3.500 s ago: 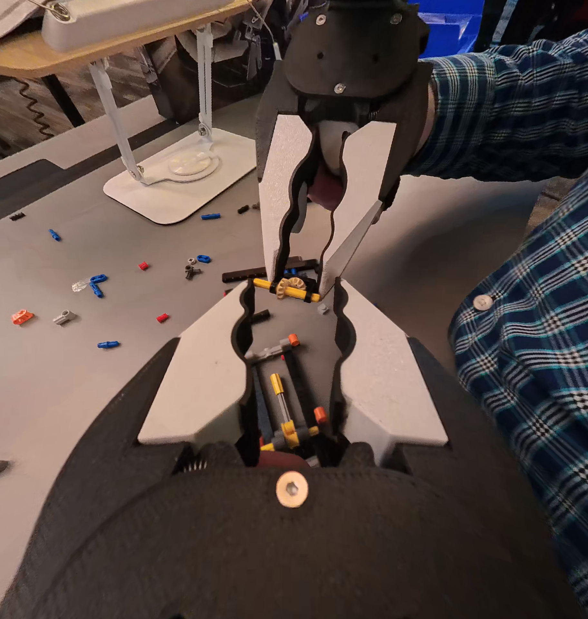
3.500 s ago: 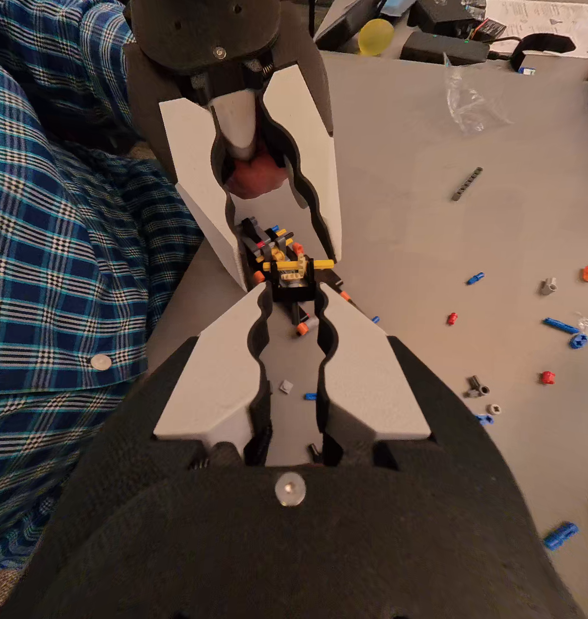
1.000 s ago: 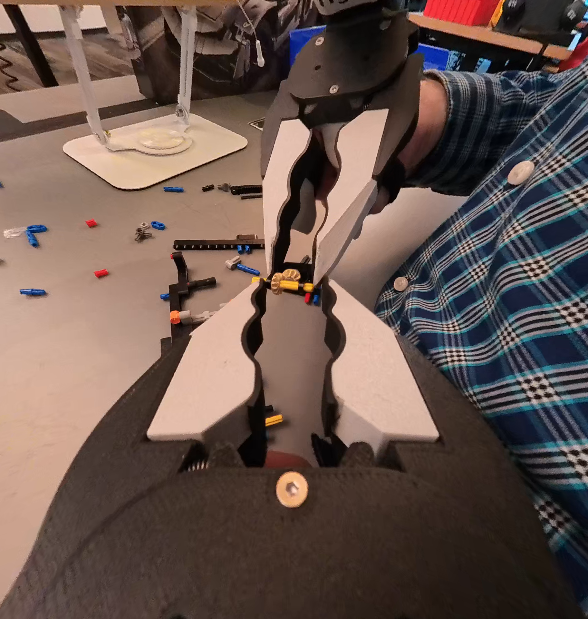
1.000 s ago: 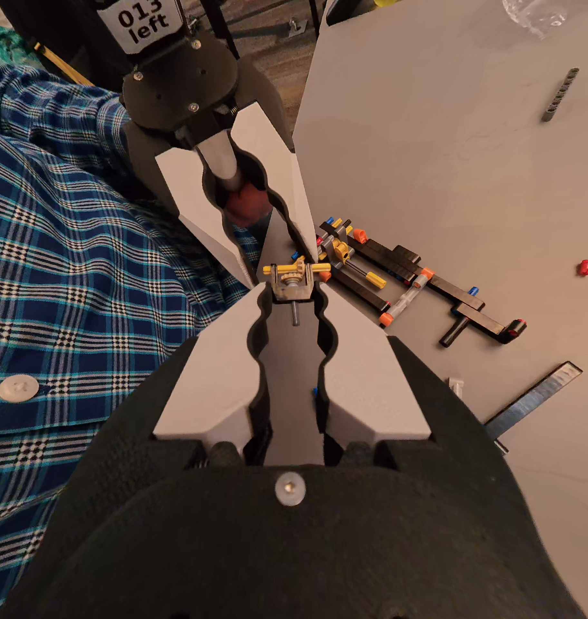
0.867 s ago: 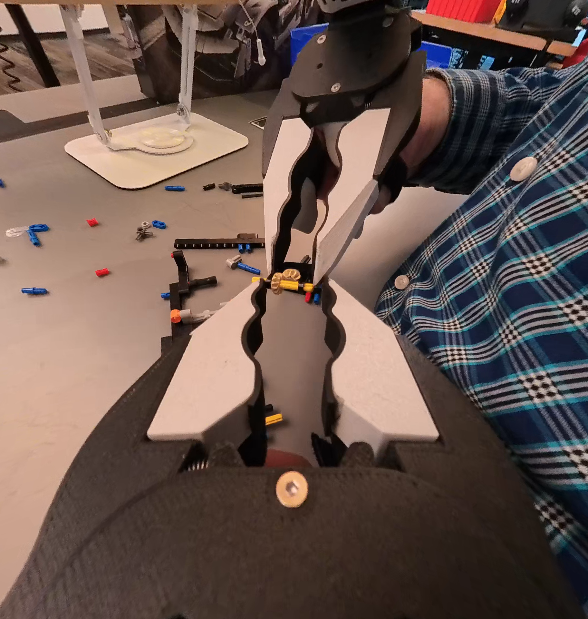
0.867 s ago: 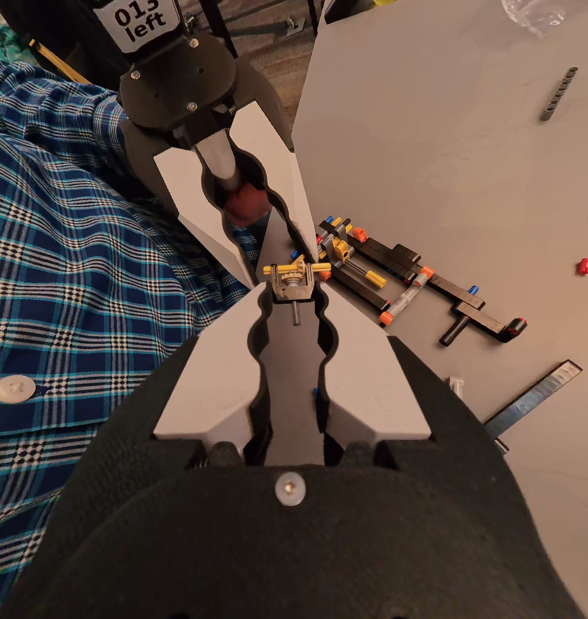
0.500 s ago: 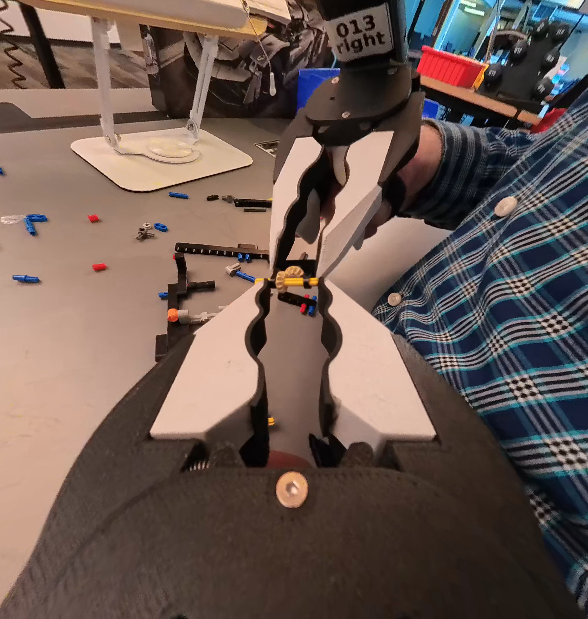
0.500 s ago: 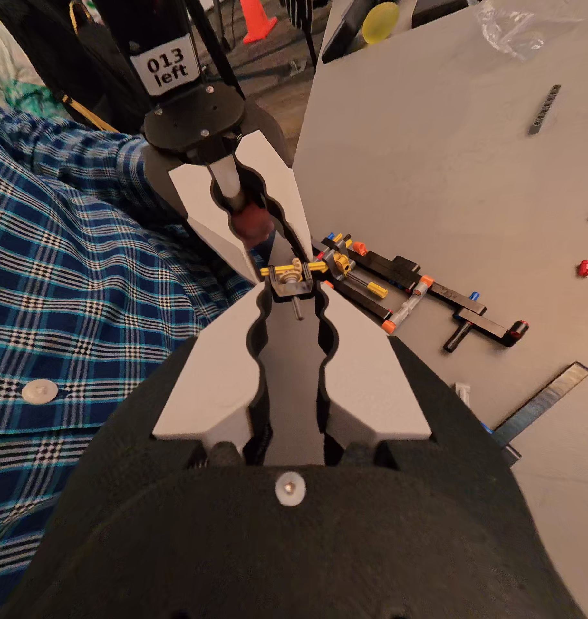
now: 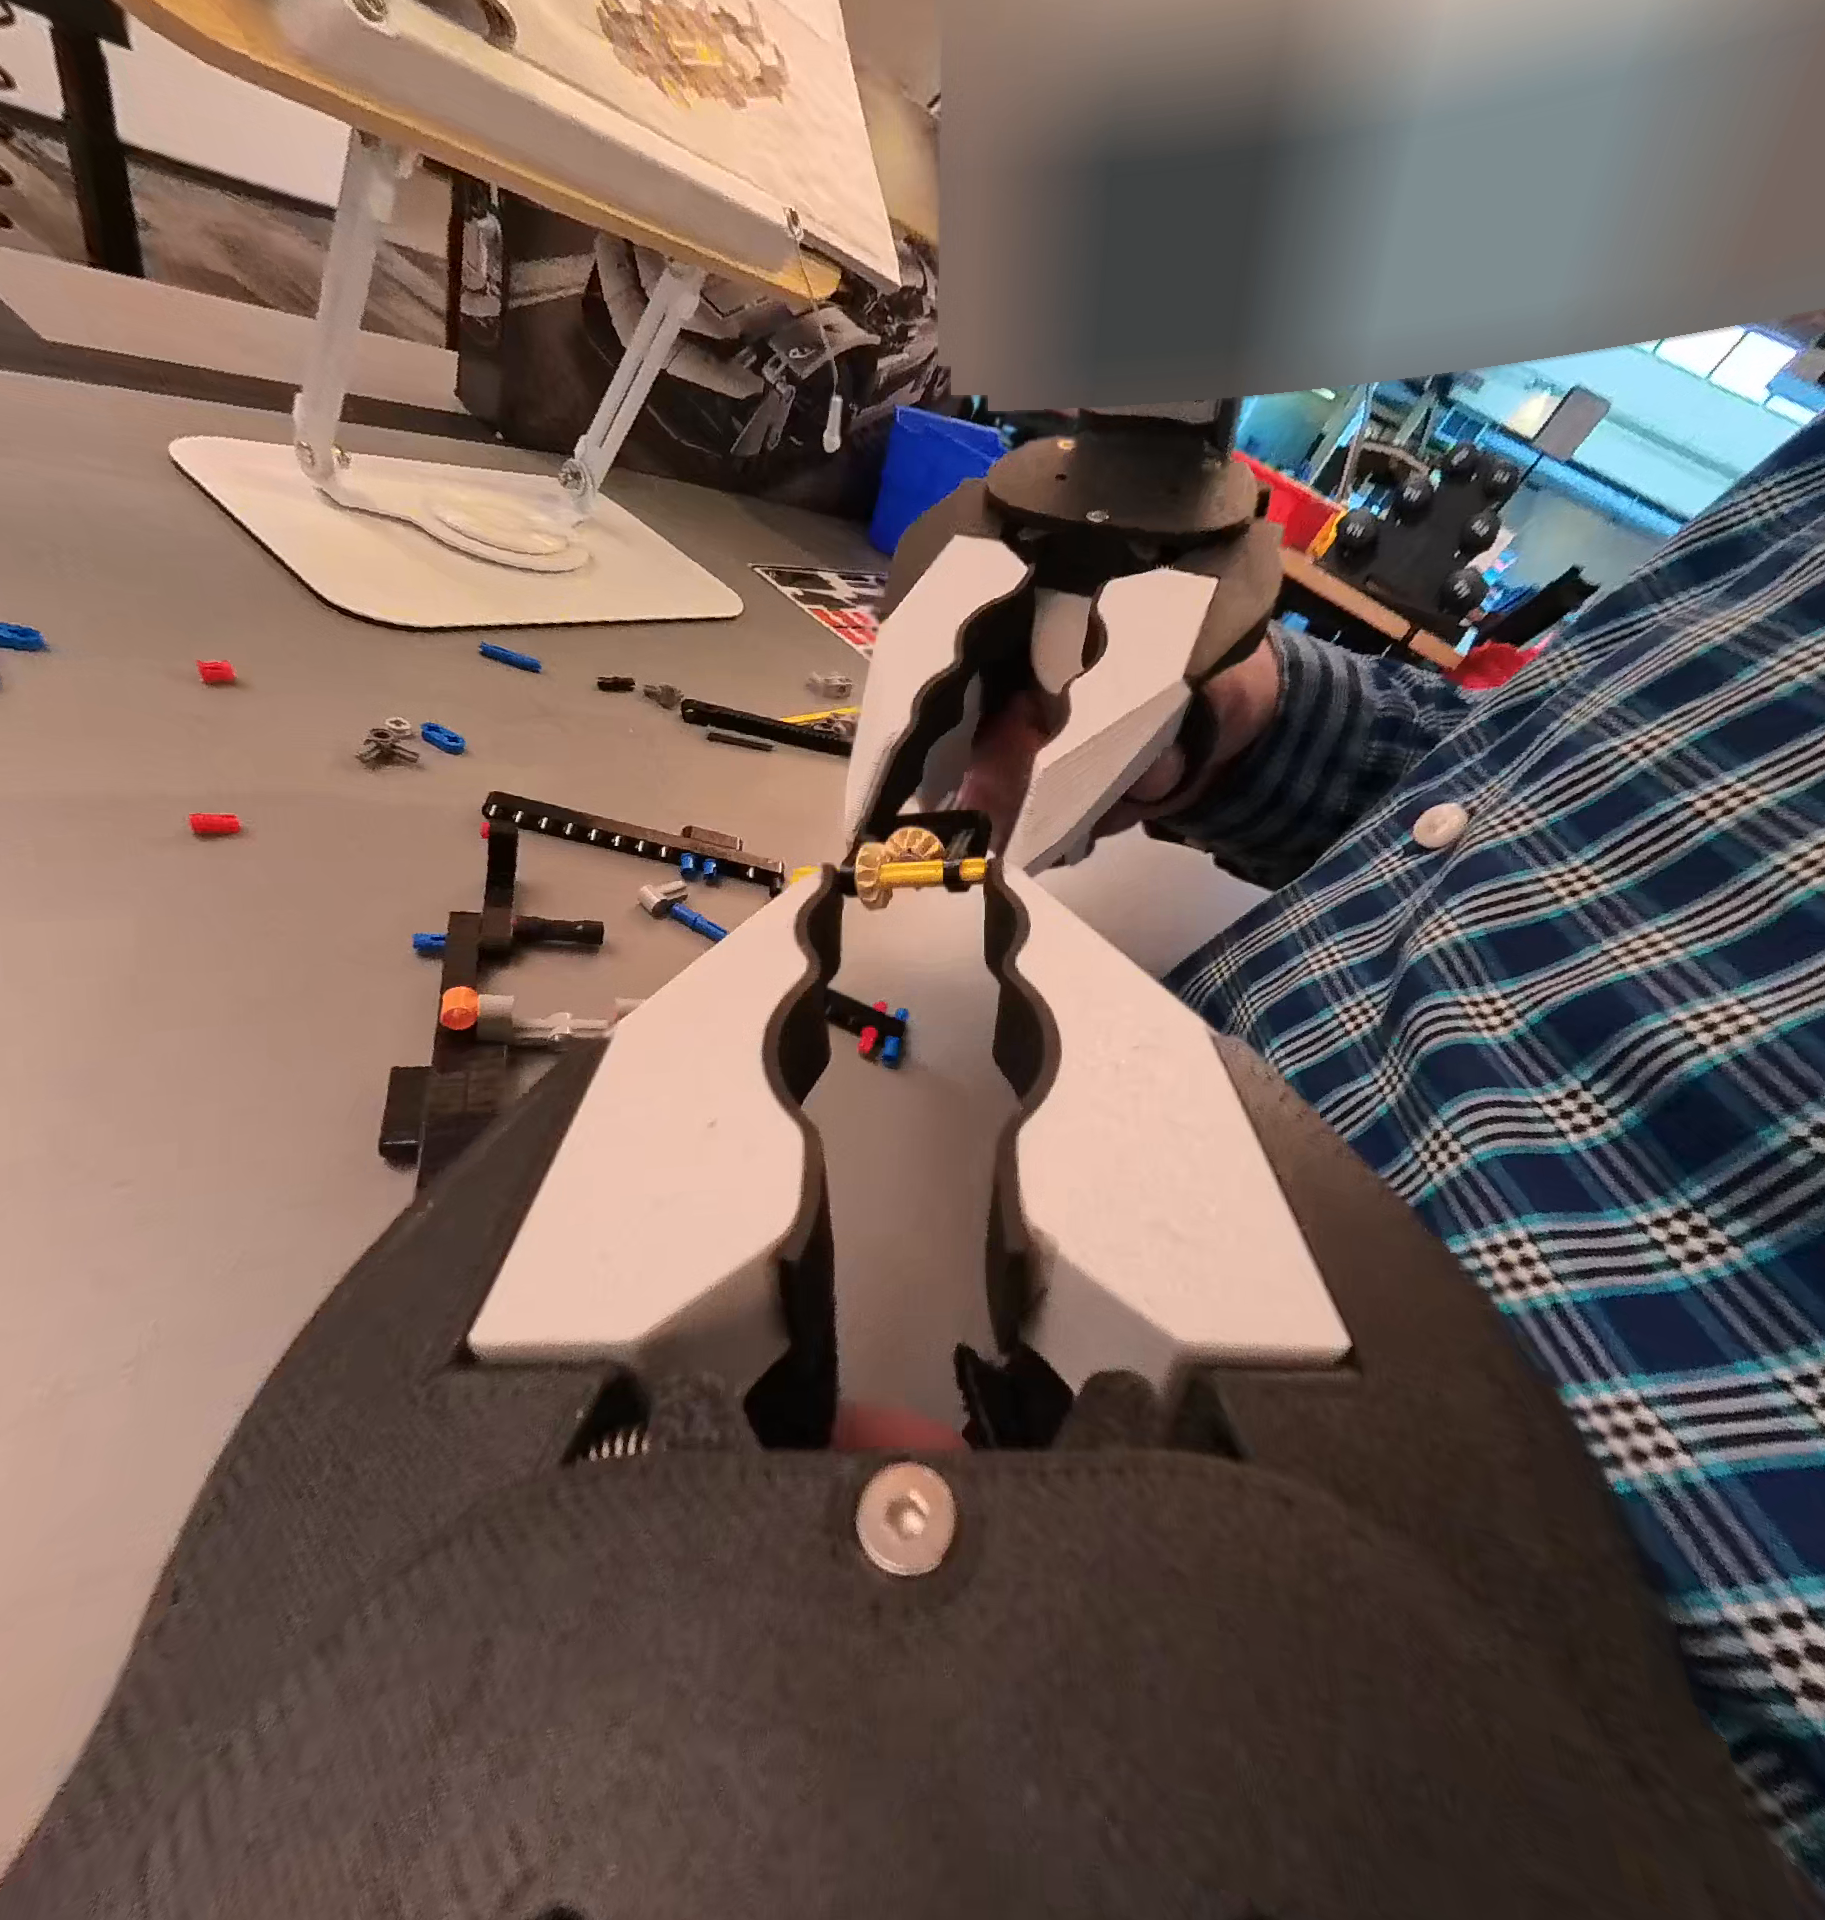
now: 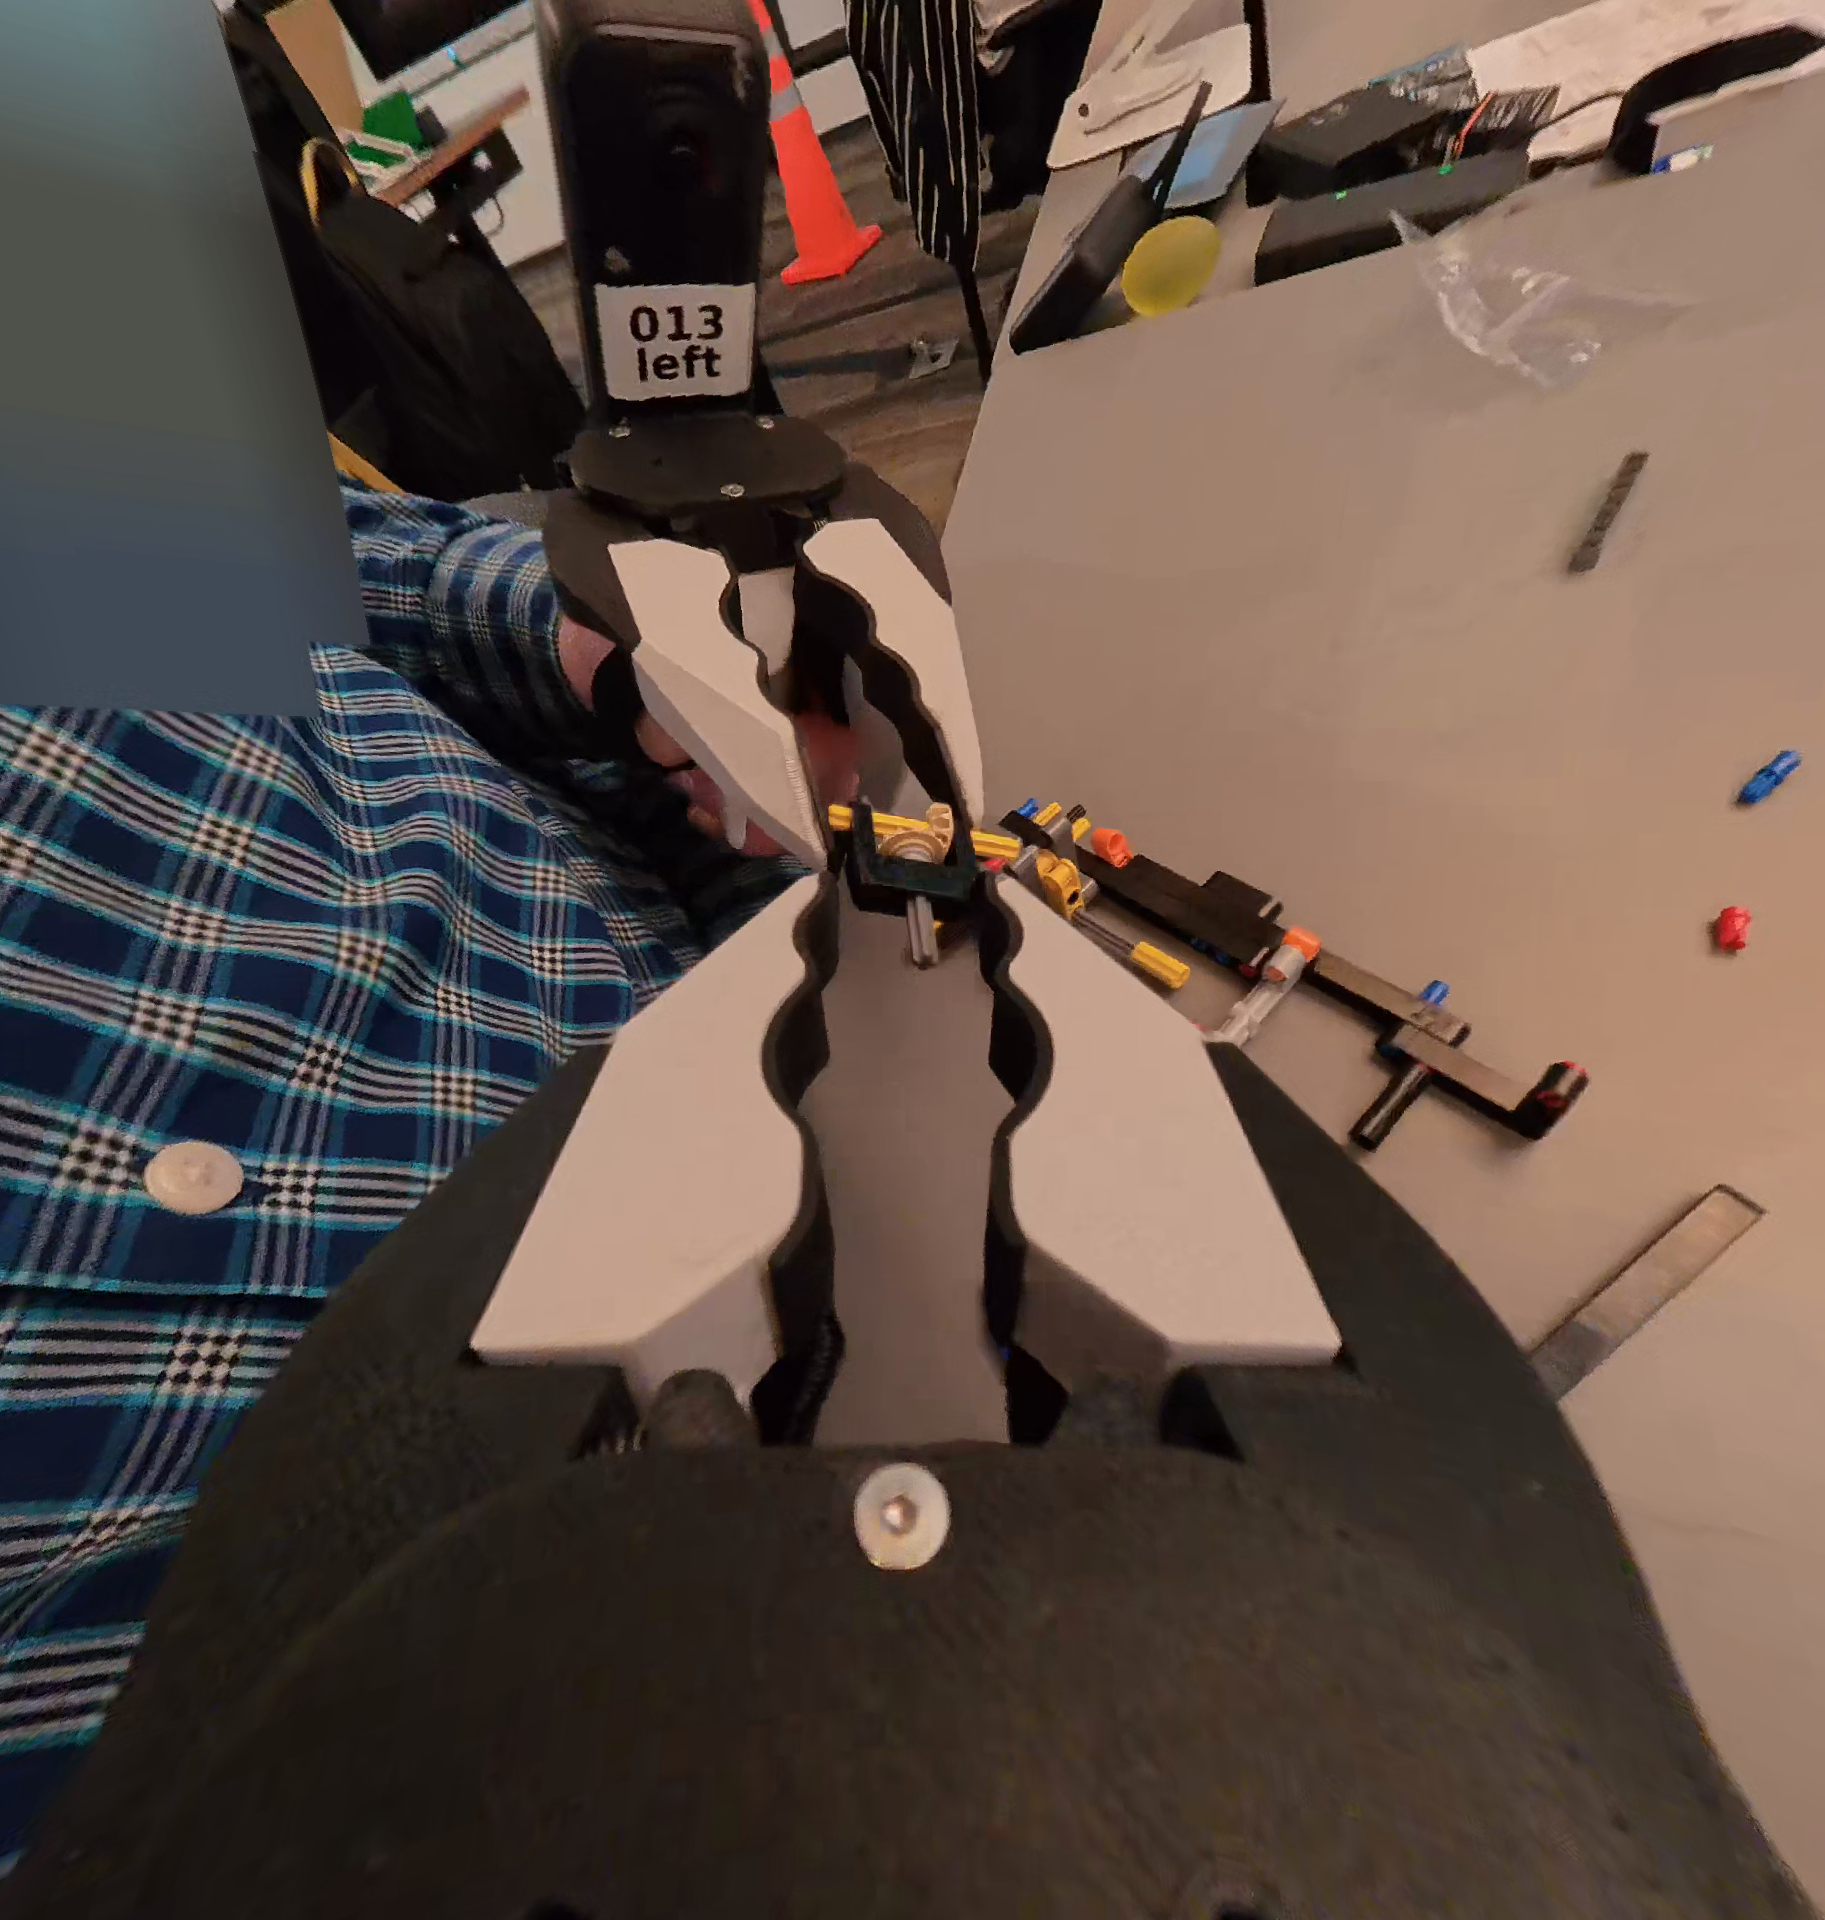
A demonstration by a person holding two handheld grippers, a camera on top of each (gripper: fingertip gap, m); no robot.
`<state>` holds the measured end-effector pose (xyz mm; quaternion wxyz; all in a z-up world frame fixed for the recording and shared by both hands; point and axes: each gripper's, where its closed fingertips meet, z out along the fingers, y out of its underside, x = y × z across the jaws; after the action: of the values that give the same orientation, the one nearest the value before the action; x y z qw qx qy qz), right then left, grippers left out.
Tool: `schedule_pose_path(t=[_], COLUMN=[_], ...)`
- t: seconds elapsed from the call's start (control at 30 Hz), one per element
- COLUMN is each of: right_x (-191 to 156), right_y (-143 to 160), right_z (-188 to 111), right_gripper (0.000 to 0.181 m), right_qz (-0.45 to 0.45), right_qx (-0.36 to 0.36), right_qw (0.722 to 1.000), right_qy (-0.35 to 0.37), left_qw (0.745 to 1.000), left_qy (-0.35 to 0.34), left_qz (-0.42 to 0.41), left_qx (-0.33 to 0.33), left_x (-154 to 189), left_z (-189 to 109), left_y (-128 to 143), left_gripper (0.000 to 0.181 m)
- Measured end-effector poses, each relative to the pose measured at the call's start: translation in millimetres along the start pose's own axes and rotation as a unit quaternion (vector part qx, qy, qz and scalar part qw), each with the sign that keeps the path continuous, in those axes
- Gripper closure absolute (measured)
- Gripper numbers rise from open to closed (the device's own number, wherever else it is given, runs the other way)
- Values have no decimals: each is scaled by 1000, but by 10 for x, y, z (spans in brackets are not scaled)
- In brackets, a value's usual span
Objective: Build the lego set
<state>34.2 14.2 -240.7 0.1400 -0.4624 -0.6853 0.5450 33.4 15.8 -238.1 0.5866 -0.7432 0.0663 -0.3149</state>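
A small gear assembly [image 9: 918, 868], a black frame with a yellow axle and a tan gear, is held in the air between both grippers. My left gripper [image 9: 913, 885] is shut on it from below in the left wrist view. My right gripper [image 9: 944, 831] meets it from above, tip to tip. In the right wrist view the assembly [image 10: 903, 854] sits between my right gripper's tips [image 10: 908, 888], with a grey axle hanging from it. My left gripper [image 10: 892, 826] closes on it from the far side. A larger black beam assembly [image 10: 1251, 935] with orange and yellow parts lies on the grey table [image 10: 1303, 675].
The larger assembly also shows in the left wrist view [image 9: 492, 914]. Loose blue and red pins [image 9: 212, 823] lie scattered. A white stand [image 9: 451, 540] holds a board at the back. A person's plaid shirt [image 9: 1510, 987] is close on the right. A black beam [image 10: 1604, 509] and plastic bag [image 10: 1510, 301] lie farther off. My left and right fingertips are right by each other.
Both grippers have lifted the small gear assembly together, up and away from the larger assembly, and tilted upward. The larger assembly stays on the table. Both grips are unchanged.
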Motion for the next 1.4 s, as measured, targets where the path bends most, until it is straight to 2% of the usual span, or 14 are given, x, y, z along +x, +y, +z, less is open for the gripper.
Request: schedule_pose_path(t=[0.13,0.3,0.6,0.8,0.97,1.03,1.13,1.2,1.33,1.4], right_x=[10,46,80,83,127,163,294,405,578,625], right_y=[-12,19,32,29,44,47,89,149,256,311], right_z=[-16,-13,-30,-34,-58,-86,-135,-155,-124,-80], right_gripper=[160,165,174,177,177,177,177,177,177,177], right_qz=[-78,-204,-325,-356,-351,-337,-324,-321,-303,-277], right_qx=[-8,-43,-73,-79,-87,-91,-119,-148,-195,-215], right_qw=[996,973,930,917,918,924,926,922,921,928], right_qy=[39,102,152,162,161,155,155,157,146,123], left_qw=[999,999,996,996,997,999,995,982,943,929], left_qy=[13,22,38,36,23,-1,-84,-140,-222,-240], left_qz=[-27,-44,-77,-80,-71,-50,36,94,161,172], left_qx=[14,15,14,11,6,-1,-34,-85,-187,-224], left_x=[19,27,50,50,36,0,-157,-276,-523,-617], left_z=[7,14,25,21,-1,-34,-140,-233,-457,-551], left_y=[-28,-20,-3,2,-8,-14,5,105,420,559], left_gripper=[155,155,155,158,154,147,138,125,119,118])
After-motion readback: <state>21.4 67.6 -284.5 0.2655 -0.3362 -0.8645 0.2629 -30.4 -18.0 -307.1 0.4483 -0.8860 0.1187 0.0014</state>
